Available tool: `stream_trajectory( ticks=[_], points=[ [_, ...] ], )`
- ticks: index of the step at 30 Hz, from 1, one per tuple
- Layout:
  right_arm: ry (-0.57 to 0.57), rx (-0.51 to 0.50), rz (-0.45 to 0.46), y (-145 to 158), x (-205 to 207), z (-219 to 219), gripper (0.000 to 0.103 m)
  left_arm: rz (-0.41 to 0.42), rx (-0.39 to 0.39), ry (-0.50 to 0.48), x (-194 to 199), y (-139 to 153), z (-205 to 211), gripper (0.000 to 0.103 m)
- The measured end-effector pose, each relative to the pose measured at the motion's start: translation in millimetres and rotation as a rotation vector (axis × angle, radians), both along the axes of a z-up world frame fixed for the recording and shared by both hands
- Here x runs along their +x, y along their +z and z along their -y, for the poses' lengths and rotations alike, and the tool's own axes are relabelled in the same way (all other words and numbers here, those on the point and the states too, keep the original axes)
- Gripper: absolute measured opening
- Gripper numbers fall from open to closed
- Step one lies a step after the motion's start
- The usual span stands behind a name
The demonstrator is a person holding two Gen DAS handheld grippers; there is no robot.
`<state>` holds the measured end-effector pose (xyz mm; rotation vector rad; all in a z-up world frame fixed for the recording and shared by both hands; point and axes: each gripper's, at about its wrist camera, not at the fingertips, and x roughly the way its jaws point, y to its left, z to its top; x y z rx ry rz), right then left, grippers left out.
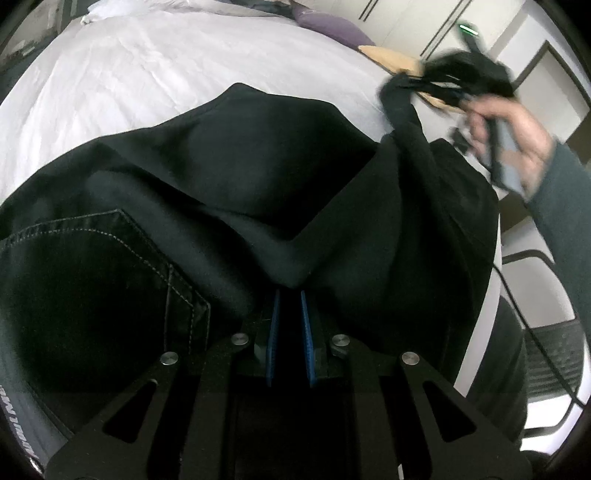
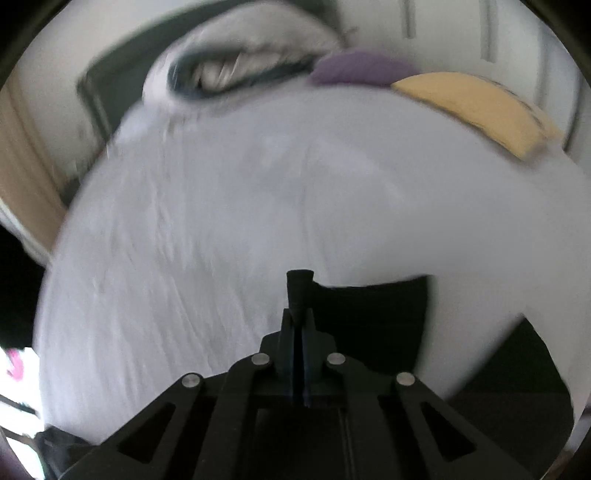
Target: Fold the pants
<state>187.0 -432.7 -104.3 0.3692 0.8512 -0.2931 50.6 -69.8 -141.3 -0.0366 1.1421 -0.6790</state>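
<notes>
The black pants (image 1: 258,177) hang lifted over the white bed (image 1: 147,74), a stitched back pocket (image 1: 110,258) at the lower left. My left gripper (image 1: 290,295) is shut on a fold of the pants; its blue pads (image 1: 274,332) pinch the cloth. My right gripper (image 1: 402,88) shows blurred at the upper right, held in a hand, shut on another part of the pants. In the right wrist view my right gripper (image 2: 300,291) is shut on a bunched bit of black cloth (image 2: 300,284), with more of the pants (image 2: 376,317) hanging to its right.
A purple pillow (image 1: 332,27) and a tan pillow (image 1: 391,59) lie at the bed's far edge; they also show in the right wrist view (image 2: 354,68) (image 2: 480,107). A chair (image 1: 554,350) stands right of the bed. White wardrobe doors (image 1: 424,22) are behind.
</notes>
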Motion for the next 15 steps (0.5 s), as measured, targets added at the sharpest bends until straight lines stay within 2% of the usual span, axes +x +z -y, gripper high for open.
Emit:
stream_trajectory(
  ticks=[3, 6, 9, 12, 15],
  points=[
    [-0.096, 0.070, 0.122, 12.2, -59.9, 28.4, 0.003, -0.009, 0.002, 0.012, 1.9, 1.1, -0.2, 0.011],
    [-0.214, 0.171, 0.234, 5.2, -127.8, 59.9, 0.003, -0.007, 0.019, 0.019, 2.4, 2.7, 0.5, 0.011],
    [-0.371, 0.288, 0.278, -23.4, -190.3, 91.9, 0.003, -0.017, 0.014, 0.036, 4.1, 3.5, -2.5, 0.011],
    [-0.483, 0.407, 0.272, -60.9, -232.6, 118.4, 0.003, -0.034, 0.019, 0.048, 6.6, 5.6, -4.2, 0.011],
    [-0.495, 0.444, 0.305, -72.7, -246.7, 124.4, 0.003, -0.032, 0.044, 0.054, 7.2, 8.3, -2.8, 0.011]
  ],
)
